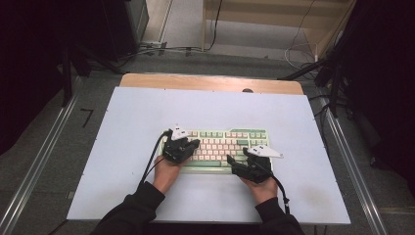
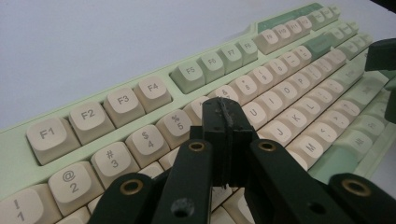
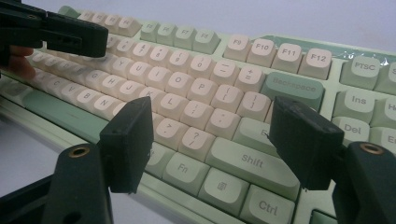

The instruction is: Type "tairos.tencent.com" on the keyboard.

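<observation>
**Two grippers over the keyboard**

We are looking down on a pale blue table [image 1: 122, 161], and the green and cream keyboard [image 1: 220, 139] lies flat near its middle, long side facing the person. Both hands come in from the bottom edge, dark sleeves showing.

The left gripper [image 1: 192, 145] sits over the keyboard's left end. From its own camera we see its jaws clenched, pads pressed flat together with nothing between them, the tip [image 2: 223, 109] hanging just above the number row near the 5 key [image 2: 175, 125] (whether it actually touches a key, we cannot tell).

Over on the other side, the right gripper [image 1: 233, 161] is at the keyboard's lower right part. Its jaws stand wide apart and empty, one pad [image 3: 128, 140] low over the bottom row, the other [image 3: 303, 140] near the Shift key [image 3: 252, 161]. The Backspace key [image 3: 293, 86] sits farther back between them, and the left gripper shows dark at the top left corner.
</observation>
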Available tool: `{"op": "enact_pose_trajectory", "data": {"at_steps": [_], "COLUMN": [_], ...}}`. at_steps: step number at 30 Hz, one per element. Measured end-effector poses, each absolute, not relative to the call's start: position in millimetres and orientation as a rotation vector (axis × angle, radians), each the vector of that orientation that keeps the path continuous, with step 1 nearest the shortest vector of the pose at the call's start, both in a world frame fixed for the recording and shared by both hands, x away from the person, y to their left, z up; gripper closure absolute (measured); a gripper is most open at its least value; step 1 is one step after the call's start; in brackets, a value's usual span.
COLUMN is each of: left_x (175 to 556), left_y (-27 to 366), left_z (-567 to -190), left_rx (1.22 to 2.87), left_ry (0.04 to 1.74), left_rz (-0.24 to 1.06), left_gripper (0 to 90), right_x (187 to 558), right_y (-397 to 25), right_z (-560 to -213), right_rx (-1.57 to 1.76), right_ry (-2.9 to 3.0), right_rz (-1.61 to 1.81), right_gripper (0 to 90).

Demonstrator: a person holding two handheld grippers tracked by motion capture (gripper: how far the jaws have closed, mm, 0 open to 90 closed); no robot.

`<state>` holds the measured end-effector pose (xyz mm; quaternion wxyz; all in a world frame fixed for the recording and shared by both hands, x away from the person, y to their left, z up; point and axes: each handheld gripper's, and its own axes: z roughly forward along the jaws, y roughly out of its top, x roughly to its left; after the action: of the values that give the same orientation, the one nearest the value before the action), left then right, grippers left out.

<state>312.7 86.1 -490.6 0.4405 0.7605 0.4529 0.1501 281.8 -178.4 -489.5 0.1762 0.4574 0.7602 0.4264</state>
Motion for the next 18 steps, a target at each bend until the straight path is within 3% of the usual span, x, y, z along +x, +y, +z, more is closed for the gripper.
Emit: {"op": "enact_pose_trajectory", "data": {"at_steps": [15,18], "left_x": [314.9,311.6], "left_y": [83.8,86.8], "left_z": [-492.5,-485.6], "left_rx": [1.919,1.867], "left_ry": [1.144,1.124], "left_rz": [0.371,0.358], "left_gripper": [90.0,79.8], "right_x": [280.4,280.5], "right_y": [-181.9,-182.4], "right_z": [-489.5,-489.5], "right_rx": [1.31,1.308], "right_ry": [2.143,2.144], "right_rz": [1.203,1.202], "right_gripper": [29.0,29.0]}}
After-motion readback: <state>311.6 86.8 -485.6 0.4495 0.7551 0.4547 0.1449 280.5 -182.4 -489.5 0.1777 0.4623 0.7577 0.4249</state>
